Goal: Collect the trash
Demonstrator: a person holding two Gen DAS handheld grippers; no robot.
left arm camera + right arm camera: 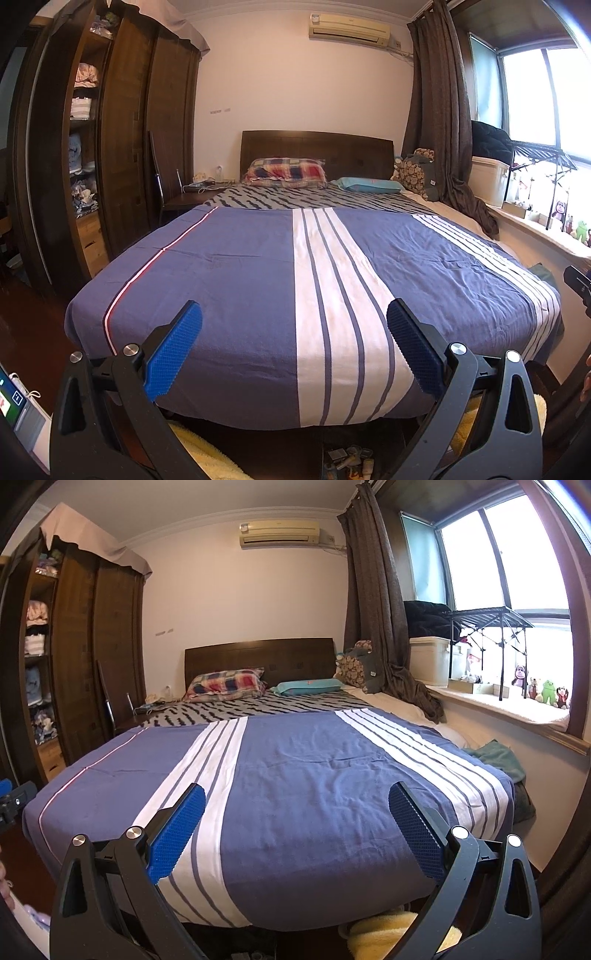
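Observation:
A bed with a blue and white striped cover (240,280) fills both views. My left gripper (294,305) is open above the foot of the bed, with nothing between its blue pads. My right gripper (297,787) is also open and empty, held further right over the same cover (314,775). On the dark floor below the bed's foot lie several small loose items (349,459), too small to identify. No trash shows on the bed cover. Part of my right gripper (580,286) shows at the left wrist view's right edge.
A yellow fluffy mat (207,456) lies on the floor at the bed's foot. A dark wardrobe (125,129) with open shelves stands at left. Two pillows (286,171) lie by the headboard. A green cloth (495,755) lies between bed and window ledge (509,712), which holds toys.

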